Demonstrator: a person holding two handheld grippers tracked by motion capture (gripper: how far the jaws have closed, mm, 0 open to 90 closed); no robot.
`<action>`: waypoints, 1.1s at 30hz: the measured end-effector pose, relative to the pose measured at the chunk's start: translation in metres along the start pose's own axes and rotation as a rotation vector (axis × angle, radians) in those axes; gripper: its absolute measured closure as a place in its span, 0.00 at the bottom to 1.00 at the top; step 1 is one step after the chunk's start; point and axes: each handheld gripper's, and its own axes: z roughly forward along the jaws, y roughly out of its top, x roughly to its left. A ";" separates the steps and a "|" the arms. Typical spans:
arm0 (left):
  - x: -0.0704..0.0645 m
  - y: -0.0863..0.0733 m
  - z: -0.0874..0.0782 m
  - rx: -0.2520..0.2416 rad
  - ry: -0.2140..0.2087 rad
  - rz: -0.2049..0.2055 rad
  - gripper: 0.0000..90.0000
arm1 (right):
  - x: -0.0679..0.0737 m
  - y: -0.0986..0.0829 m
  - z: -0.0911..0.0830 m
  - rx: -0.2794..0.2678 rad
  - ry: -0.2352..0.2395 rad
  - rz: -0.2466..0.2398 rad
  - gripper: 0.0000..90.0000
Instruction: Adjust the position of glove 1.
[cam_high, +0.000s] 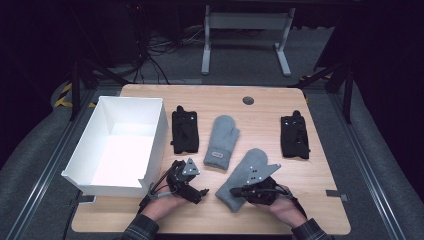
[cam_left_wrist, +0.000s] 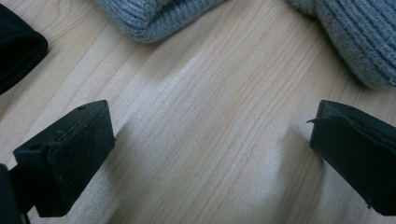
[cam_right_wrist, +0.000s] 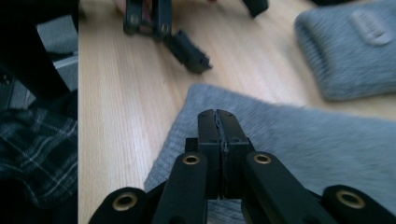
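Note:
Two grey knit mittens lie on the wooden table (cam_high: 305, 210). The far mitten (cam_high: 221, 141) is in the middle. The near mitten (cam_high: 248, 172) lies slanted at the front, and my right gripper (cam_high: 235, 191) sits over its cuff end. In the right gripper view the jaws are pressed together just above the near mitten (cam_right_wrist: 303, 149), with no fabric showing between them. My left gripper (cam_high: 202, 192) stands open over bare wood, left of the near mitten. Its jaws (cam_left_wrist: 210, 126) are wide apart, with the far mitten's cuff (cam_left_wrist: 154, 16) and the near mitten (cam_left_wrist: 355, 37) beyond them.
An open white box (cam_high: 155, 135) stands at the table's left. One black glove (cam_high: 185, 131) lies beside the box, and a second black glove (cam_high: 294, 136) lies at the right. A round grommet (cam_high: 248, 100) sits near the back edge.

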 end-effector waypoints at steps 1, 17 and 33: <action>0.000 0.000 0.000 0.000 0.000 0.000 0.00 | -0.002 0.000 -0.004 -0.007 -0.012 0.001 1.00; 0.000 0.000 0.000 0.001 -0.003 0.002 0.00 | -0.096 -0.010 -0.026 -0.005 -0.304 0.156 1.00; -0.001 0.000 0.000 0.002 -0.003 0.007 0.00 | -0.093 -0.034 -0.031 0.103 -0.340 0.189 1.00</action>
